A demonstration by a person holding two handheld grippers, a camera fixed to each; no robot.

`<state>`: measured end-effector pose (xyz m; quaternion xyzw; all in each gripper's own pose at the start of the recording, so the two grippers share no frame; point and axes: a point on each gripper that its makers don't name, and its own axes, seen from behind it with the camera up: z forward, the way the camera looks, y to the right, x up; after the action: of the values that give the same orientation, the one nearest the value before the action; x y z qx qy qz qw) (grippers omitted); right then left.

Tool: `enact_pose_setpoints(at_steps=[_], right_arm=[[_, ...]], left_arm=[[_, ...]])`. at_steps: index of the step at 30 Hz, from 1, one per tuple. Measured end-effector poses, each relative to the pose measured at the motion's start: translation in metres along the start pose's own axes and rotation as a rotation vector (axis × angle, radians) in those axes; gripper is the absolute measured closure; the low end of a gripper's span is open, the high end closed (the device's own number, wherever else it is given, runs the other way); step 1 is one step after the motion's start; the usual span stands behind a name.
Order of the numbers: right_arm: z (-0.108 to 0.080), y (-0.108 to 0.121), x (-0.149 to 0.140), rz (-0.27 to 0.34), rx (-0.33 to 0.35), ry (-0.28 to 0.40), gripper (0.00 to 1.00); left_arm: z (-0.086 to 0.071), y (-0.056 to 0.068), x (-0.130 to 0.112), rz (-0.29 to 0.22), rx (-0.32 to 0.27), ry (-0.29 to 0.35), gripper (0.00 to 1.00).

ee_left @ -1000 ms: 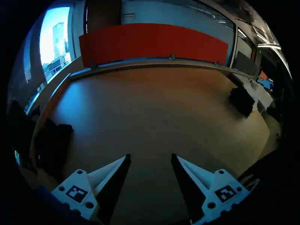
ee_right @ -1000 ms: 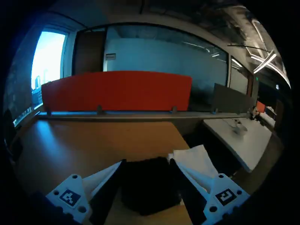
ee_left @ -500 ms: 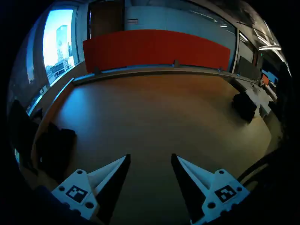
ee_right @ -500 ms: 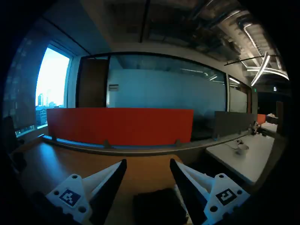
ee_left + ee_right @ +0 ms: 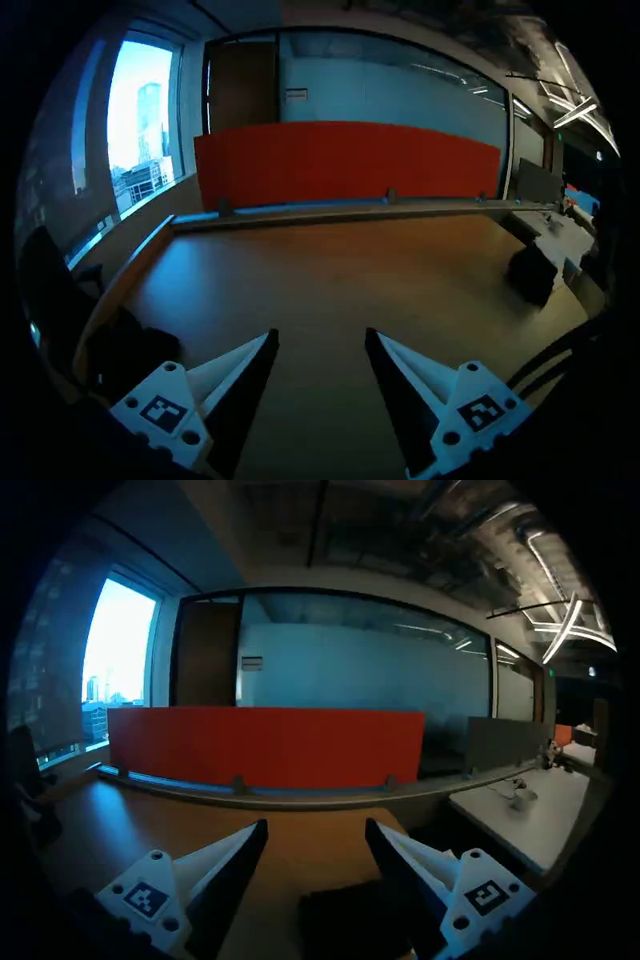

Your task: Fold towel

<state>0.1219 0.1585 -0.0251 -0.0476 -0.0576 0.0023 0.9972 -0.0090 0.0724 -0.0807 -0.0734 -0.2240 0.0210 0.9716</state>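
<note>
1. The wooden desk [image 5: 336, 264] spreads wide in the left gripper view, and its top is lit blue toward the window side. In the right gripper view it lies low under the fingers [image 5: 160, 832].
2. A red partition [image 5: 344, 164] stands upright along the desk's far edge, with a glass wall behind it. The right gripper view shows it level and head-on [image 5: 264, 748].
3. A bright window [image 5: 144, 136] on the left gives onto city towers.
4. A white desk [image 5: 520, 824] lies off to the right, past the partition's end.
5. The left tool [image 5: 320, 332] hangs above the wooden top, its two fingers spread with bare wood between them.
6. The right tool [image 5: 316, 824] points toward the partition, its fingers likewise spread and pinching nothing.
7. The towel [image 5: 352, 916] is a dark heap just below and between the right tool's fingers. I cannot tell whether they touch it. In the left gripper view it sits near the desk's right edge [image 5: 532, 276], well apart from the left tool.
</note>
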Motion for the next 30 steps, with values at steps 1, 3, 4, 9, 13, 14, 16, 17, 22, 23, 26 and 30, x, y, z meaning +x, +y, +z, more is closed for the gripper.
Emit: enact_pose_setpoints(at_steps=[1,3,4,9,13,14,16,17,22,23,26,30], right_arm=[[0.000,-0.002,0.002,-0.001,0.001,0.002,0.05],[0.000,-0.005,0.005,-0.002,0.004,0.006,0.05],[0.000,-0.007,0.006,-0.001,0.006,0.007,0.05],[0.002,-0.020,0.012,0.005,0.017,0.004,0.04],[0.003,-0.032,0.016,-0.003,0.033,0.009,0.03],[0.003,-0.035,0.017,-0.007,0.036,0.010,0.03],[0.004,-0.041,0.020,-0.010,0.041,0.012,0.03],[0.004,-0.043,0.022,-0.012,0.043,0.012,0.03],[0.006,-0.059,0.028,-0.009,0.052,0.028,0.03],[0.006,-0.062,0.030,-0.007,0.052,0.032,0.03],[0.007,-0.075,0.034,0.004,0.058,0.042,0.03],[0.008,-0.095,0.040,0.016,0.078,0.055,0.02]], left_arm=[[0.002,-0.003,0.007,-0.001,0.006,0.016,0.20],[0.006,-0.009,0.021,-0.004,0.021,0.053,0.20],[0.008,-0.013,0.029,-0.006,0.031,0.072,0.20],[0.015,-0.029,0.069,-0.011,0.072,0.175,0.20],[0.017,-0.037,0.093,-0.014,0.089,0.230,0.20],[0.018,-0.039,0.099,-0.015,0.092,0.242,0.20],[0.019,-0.041,0.107,-0.017,0.093,0.261,0.20],[0.019,-0.042,0.112,-0.018,0.093,0.271,0.20],[0.021,-0.045,0.126,-0.018,0.092,0.302,0.21],[0.021,-0.046,0.129,-0.017,0.093,0.307,0.20],[0.021,-0.047,0.134,-0.014,0.095,0.320,0.21],[0.021,-0.047,0.140,-0.012,0.091,0.336,0.21]])
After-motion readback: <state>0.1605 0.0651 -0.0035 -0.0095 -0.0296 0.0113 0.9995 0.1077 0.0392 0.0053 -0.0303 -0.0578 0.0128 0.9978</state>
